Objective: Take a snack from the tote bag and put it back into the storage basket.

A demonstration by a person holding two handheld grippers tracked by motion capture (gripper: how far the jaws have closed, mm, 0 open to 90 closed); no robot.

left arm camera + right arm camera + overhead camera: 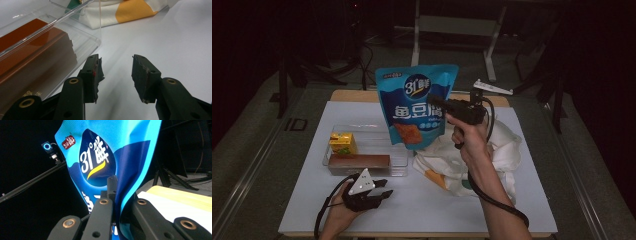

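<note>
The right gripper (438,103) is clamped on the right side of a blue pouch (416,102), holding it upright in the air above the table (422,210); in the high view the pouch hangs over the middle of the white tabletop, its lower edge above the far right corner of a clear tray (399,159); the right hand (472,137) grips the tool at about 4 o'clock from the pouch, with a black cable (497,202) trailing along the forearm; in the right gripper view the jaws pinch a fold of the pouch (110,157) between them, the printed "31" logo facing the camera, and the table's far edge shows at 4 o'clock

The left gripper (384,192) rests low on the table at 6 o'clock from the tray, held by the left hand (339,212), its jaws spread apart and grasping nothing; in the left gripper view the fingers (93,75) stand apart over bare white surface, the left one just beside the tray's near corner (97,42), though I cannot tell whether it touches

The tray holds a yellow carton (343,143) at its left end and a long brown box (359,162) along its near side; in the left gripper view the box (32,57) shows through the clear wall; a white bag (502,150) with an orange patch lies crumpled at 3 o'clock from the tray, beneath the right forearm, and its cloth (120,12) appears at 12 o'clock in the left gripper view
</note>
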